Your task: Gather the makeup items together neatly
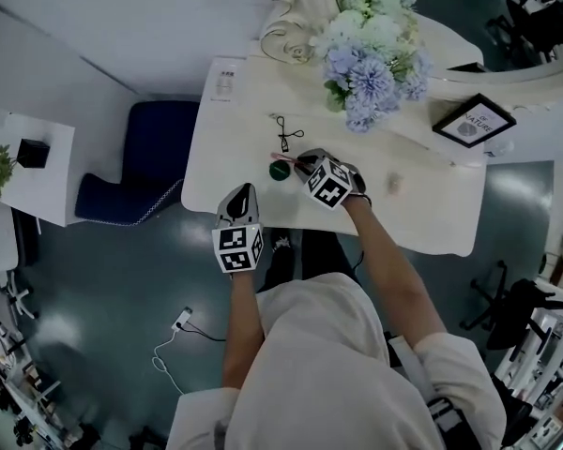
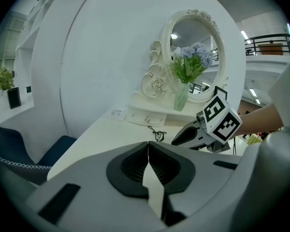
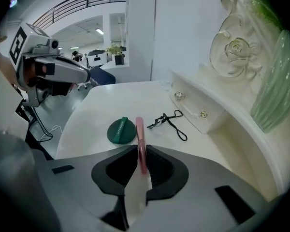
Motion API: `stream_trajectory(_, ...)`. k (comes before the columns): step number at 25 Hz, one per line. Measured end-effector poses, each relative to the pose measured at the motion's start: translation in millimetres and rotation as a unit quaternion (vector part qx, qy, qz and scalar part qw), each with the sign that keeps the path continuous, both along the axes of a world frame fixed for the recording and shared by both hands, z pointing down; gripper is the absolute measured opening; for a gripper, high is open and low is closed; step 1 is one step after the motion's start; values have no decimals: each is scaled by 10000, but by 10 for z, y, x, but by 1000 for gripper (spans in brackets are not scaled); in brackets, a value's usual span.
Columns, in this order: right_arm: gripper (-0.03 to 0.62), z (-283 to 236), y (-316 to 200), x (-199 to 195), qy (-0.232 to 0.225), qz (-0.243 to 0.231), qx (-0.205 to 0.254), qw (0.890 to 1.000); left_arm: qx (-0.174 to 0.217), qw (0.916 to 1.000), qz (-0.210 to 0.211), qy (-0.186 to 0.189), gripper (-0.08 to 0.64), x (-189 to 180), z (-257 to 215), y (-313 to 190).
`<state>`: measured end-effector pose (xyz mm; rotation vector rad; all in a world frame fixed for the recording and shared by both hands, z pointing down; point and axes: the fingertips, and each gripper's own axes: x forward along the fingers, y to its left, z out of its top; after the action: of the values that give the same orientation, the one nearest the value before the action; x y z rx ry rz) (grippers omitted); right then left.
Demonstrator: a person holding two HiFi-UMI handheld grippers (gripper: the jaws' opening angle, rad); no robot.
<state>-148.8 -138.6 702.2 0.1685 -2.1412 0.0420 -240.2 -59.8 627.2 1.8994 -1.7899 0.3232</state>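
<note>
Right hand-held gripper (image 3: 141, 151) clamps a slim pink makeup stick (image 3: 140, 132) just beside the green compact (image 3: 122, 130) on the bench (image 3: 101, 105); left hand-held gripper (image 2: 148, 146), jaws together, holds nothing. Gripped near 1 end, the stick may pivot and slip.

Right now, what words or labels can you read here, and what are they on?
"NATURE", as far as it reads: framed sign; its smaller print is unreadable.
Green puff: lettering on its strap, too blurred to read.
White card: print too small to read.

Left gripper (image 2: 148, 146) jaws together, right gripper (image 3: 139, 153) forward, jaws clamping pink stick (image 3: 139, 127)
</note>
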Motion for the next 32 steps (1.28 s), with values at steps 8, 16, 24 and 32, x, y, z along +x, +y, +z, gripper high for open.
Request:
stream_trajectory(8,72,-55,81,4,-89,-40,-7,10000,44,9999,115,28,15,92,-19,-46)
stream_trajectory(16,72,-310,119,256,-437,845,195,9953,197,9986,478,60,15,352,-105,-128)
stream_trajectory(24,72,-401,54,1058,-603,2934,441,9531,328,9906,1319,116,15,967,-178,-271)
stream_trajectory(32,72,-452,68,1832,-645,4489,498,8899,357,9791,1992,196,15,1577,-206,-412)
